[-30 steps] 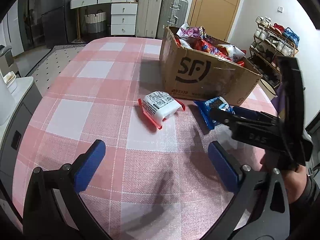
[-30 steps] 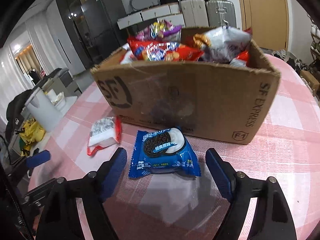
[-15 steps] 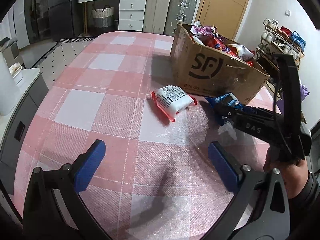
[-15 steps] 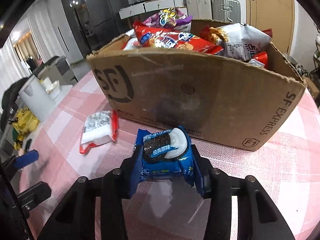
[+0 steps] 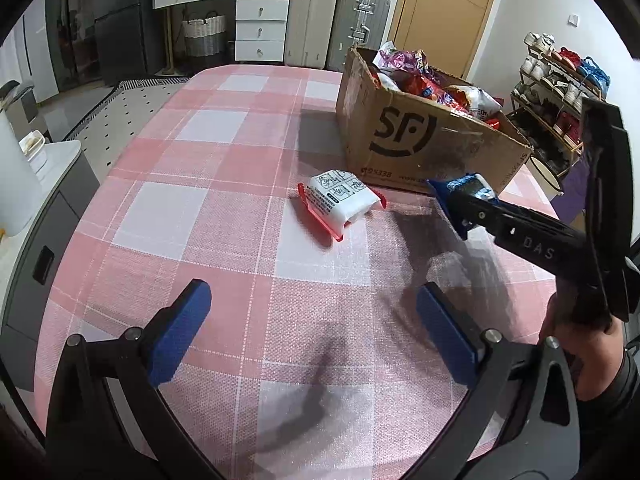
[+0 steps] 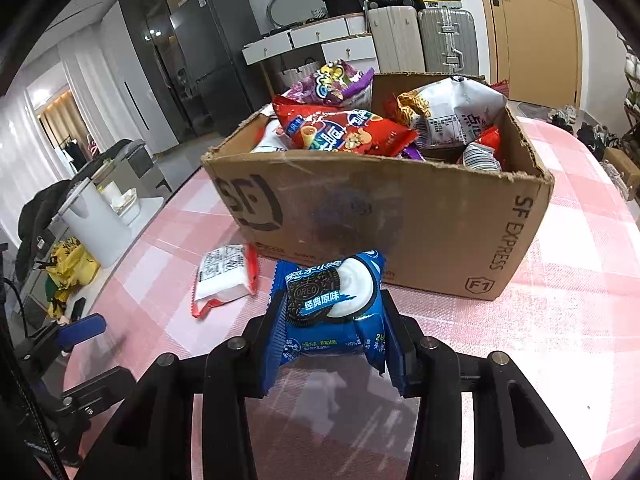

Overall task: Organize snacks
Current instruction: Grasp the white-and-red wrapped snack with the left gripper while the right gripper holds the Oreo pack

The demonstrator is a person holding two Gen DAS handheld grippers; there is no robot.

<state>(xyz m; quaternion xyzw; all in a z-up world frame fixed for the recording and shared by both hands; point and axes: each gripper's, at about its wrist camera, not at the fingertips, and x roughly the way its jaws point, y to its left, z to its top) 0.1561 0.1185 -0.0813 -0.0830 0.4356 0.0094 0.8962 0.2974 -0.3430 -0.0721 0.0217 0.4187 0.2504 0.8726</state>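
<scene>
Two tool-mounted views, shared box [image 5: 416, 140]

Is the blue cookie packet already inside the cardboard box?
No, the blue cookie packet is clamped in the right gripper, in front of the cardboard box.

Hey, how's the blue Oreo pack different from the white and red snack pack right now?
The Oreo pack is blue and clamped in the right gripper; the white and red pack lies loose on the tablecloth, printed panel up. Both are small sealed packs outside the cardboard box.

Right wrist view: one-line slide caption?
Right tool shut on Oreo pack before snack-filled box on checked table.
</scene>
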